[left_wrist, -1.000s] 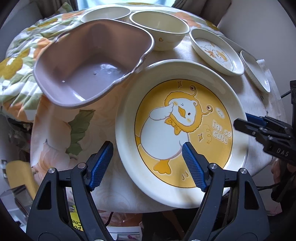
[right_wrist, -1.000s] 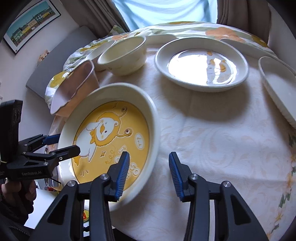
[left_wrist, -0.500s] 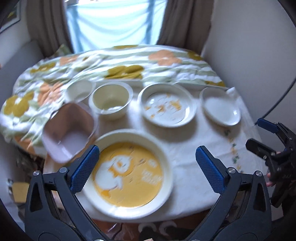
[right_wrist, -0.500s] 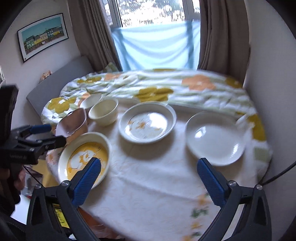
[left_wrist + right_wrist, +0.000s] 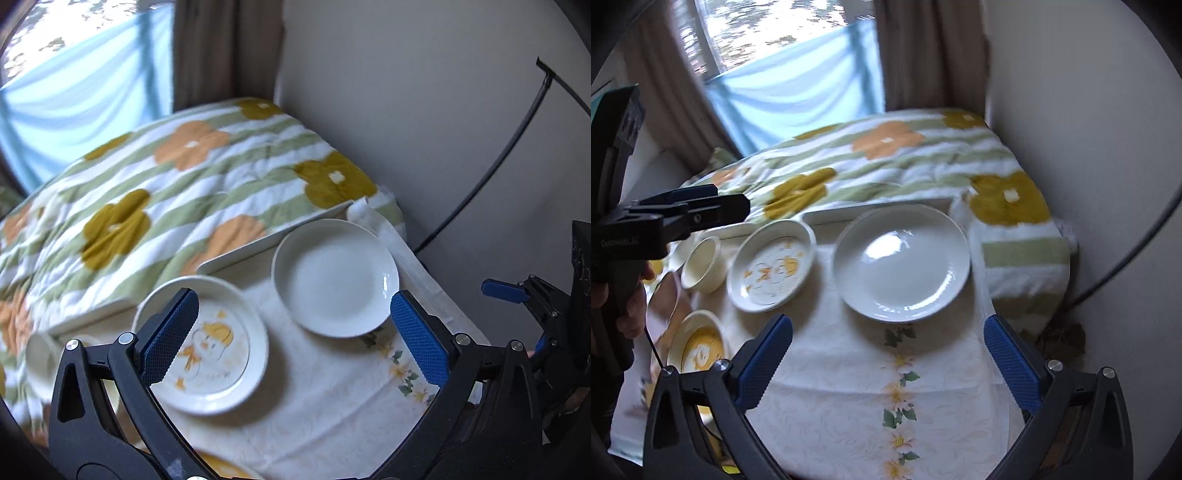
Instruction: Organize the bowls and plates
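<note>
A plain white plate (image 5: 901, 262) lies on the table's right side, and a smaller duck-print plate (image 5: 772, 269) sits to its left. Further left are a cream bowl (image 5: 701, 267), a pink bowl (image 5: 665, 295) and the big yellow duck plate (image 5: 700, 343). My right gripper (image 5: 888, 363) hangs open and empty above the tablecloth (image 5: 849, 406), in front of the white plate. My left gripper (image 5: 295, 338) is open and empty too, raised over the gap between the duck-print plate (image 5: 214, 347) and the white plate (image 5: 334, 277). It touches neither plate.
A flowered quilt (image 5: 886, 158) on a bed borders the table's far edge. A pale wall (image 5: 1089, 129) and a black cable (image 5: 498, 158) stand close on the right. A hand (image 5: 628, 306) holds the left gripper at the left edge of the right wrist view.
Both grippers opened wide and lifted away from the big yellow duck plate. Both views swung right, so the white plate and the duck-print plate now sit ahead.
</note>
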Action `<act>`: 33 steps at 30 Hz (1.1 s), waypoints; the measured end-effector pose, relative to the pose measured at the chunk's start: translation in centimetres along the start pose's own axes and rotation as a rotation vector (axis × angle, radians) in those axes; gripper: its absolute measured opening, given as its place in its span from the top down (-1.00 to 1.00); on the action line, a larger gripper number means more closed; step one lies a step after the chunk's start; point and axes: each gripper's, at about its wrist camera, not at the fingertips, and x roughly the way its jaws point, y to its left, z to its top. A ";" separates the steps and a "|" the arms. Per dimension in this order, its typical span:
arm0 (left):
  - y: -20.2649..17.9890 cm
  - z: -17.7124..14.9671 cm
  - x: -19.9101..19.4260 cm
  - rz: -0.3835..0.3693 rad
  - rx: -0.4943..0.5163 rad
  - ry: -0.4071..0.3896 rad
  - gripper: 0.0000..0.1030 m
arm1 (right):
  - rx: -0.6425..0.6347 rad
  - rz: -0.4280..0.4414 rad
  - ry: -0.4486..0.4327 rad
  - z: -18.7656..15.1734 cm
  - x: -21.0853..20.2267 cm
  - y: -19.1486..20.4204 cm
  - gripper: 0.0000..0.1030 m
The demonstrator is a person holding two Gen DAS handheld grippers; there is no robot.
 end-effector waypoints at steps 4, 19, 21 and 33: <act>1.0 1.6 5.9 -0.090 0.050 0.108 -1.00 | 0.217 0.071 0.000 0.1 3.1 -3.0 -1.00; 3.9 0.8 18.5 -0.281 0.098 0.326 -0.17 | 0.580 -0.017 0.024 -0.8 10.7 -5.6 -0.18; 4.0 0.8 19.1 -0.286 0.100 0.336 0.09 | 0.607 -0.023 0.022 -1.0 11.0 -5.9 -0.08; 4.5 1.3 20.7 -0.249 0.123 0.341 0.71 | 0.671 -0.067 0.048 -1.5 12.4 -7.2 0.75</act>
